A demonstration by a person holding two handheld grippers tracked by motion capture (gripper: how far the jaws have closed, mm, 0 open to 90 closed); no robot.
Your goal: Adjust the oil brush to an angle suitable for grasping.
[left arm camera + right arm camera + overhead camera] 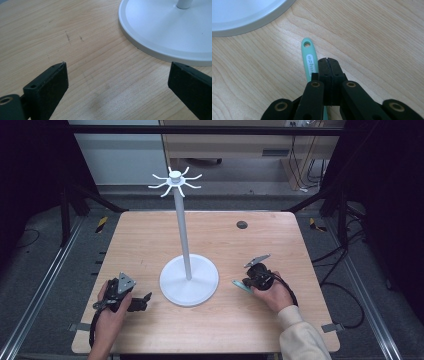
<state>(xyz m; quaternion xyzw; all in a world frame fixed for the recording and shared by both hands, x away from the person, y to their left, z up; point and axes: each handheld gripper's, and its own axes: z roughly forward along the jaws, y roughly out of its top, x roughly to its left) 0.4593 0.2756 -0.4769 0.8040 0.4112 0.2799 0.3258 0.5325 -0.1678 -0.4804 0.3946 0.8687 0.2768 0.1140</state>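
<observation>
Right of the stand (188, 280), a teal handle (309, 58) lies on the table, apparently pinched in the right gripper's (328, 60) closed jaws: light, stiff, slippery; grip mid-handle. The left gripper (117, 75) gapes empty.

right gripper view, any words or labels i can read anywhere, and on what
One short white print runs along the teal handle, just below its hanging hole: too blurred and skewed to read for sure.
White stand base, wooden table: no text.
</observation>
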